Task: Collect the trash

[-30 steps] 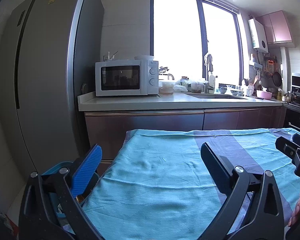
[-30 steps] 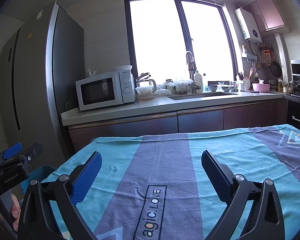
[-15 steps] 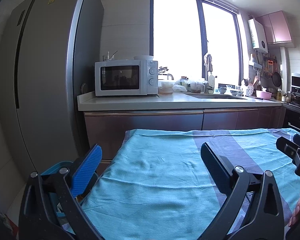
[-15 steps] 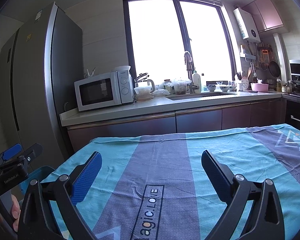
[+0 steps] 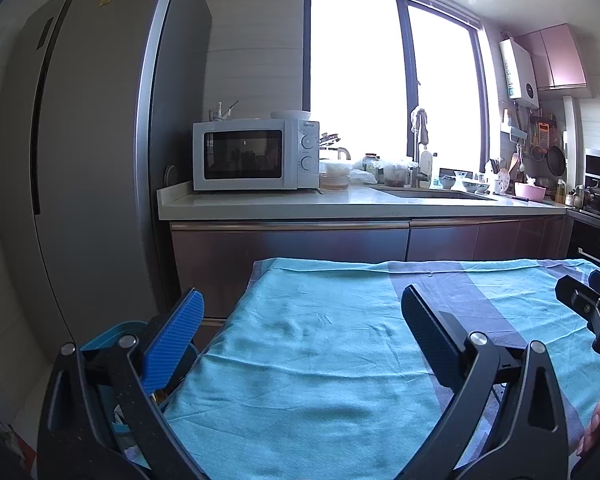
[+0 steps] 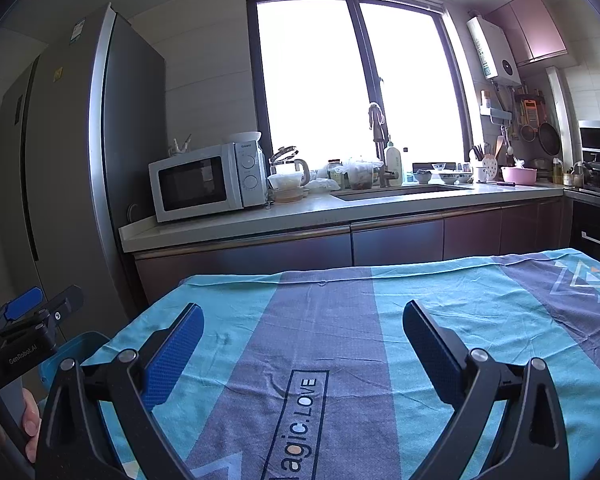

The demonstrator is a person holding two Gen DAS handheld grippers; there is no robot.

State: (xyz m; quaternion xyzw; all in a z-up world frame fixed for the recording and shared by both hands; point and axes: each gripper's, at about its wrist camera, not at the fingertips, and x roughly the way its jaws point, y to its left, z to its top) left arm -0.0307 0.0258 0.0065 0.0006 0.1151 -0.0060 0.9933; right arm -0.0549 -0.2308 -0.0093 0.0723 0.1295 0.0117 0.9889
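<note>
My left gripper (image 5: 302,320) is open and empty above the left end of a table covered with a teal and purple cloth (image 5: 320,344). My right gripper (image 6: 302,334) is open and empty above the middle of the same cloth (image 6: 324,312). A blue bin (image 5: 112,334) stands on the floor at the table's left edge, partly hidden behind my left fingers; it also shows in the right wrist view (image 6: 74,350). No trash item shows on the cloth. Each gripper sees the other at its frame edge.
A grey fridge (image 5: 84,160) stands at the left. A kitchen counter (image 5: 340,204) behind the table carries a white microwave (image 5: 256,156), containers and a sink (image 6: 400,192). An oven and stove (image 6: 596,208) stand at the right.
Both views shifted only slightly; the right gripper's camera drifted a little, so the counter sits marginally lower left. Both grippers stay open and empty.
</note>
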